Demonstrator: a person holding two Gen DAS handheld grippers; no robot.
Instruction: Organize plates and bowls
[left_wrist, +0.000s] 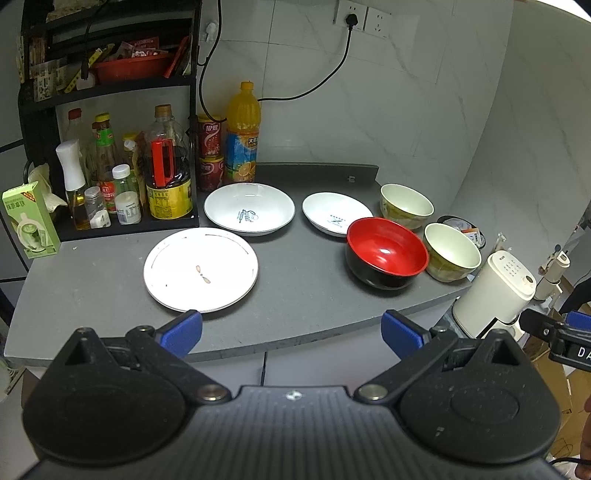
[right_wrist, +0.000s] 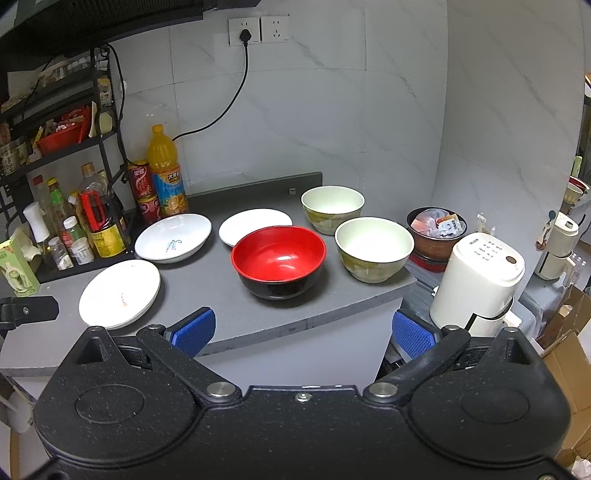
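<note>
On the grey counter (left_wrist: 303, 295) lie three white plates: a flat one (left_wrist: 200, 268) (right_wrist: 120, 293) at the front left, a deep one with blue lettering (left_wrist: 249, 208) (right_wrist: 173, 237) behind it, and a smaller one (left_wrist: 337, 213) (right_wrist: 255, 225) to its right. A red-and-black bowl (left_wrist: 386, 252) (right_wrist: 279, 260) stands right of centre, with two cream bowls (left_wrist: 406, 205) (left_wrist: 451, 252) (right_wrist: 332, 207) (right_wrist: 373, 248) beside it. My left gripper (left_wrist: 291, 334) is open at the counter's front edge, empty. My right gripper (right_wrist: 302, 334) is open too, short of the red bowl.
A black rack (left_wrist: 110, 147) with bottles and jars fills the back left, with an orange drink bottle (left_wrist: 242, 133) and red cans (left_wrist: 209, 153) beside it. A green carton (left_wrist: 29, 221) stands at far left. A white appliance (right_wrist: 478, 278) and a brown bowl of packets (right_wrist: 436, 232) sit right of the counter's edge.
</note>
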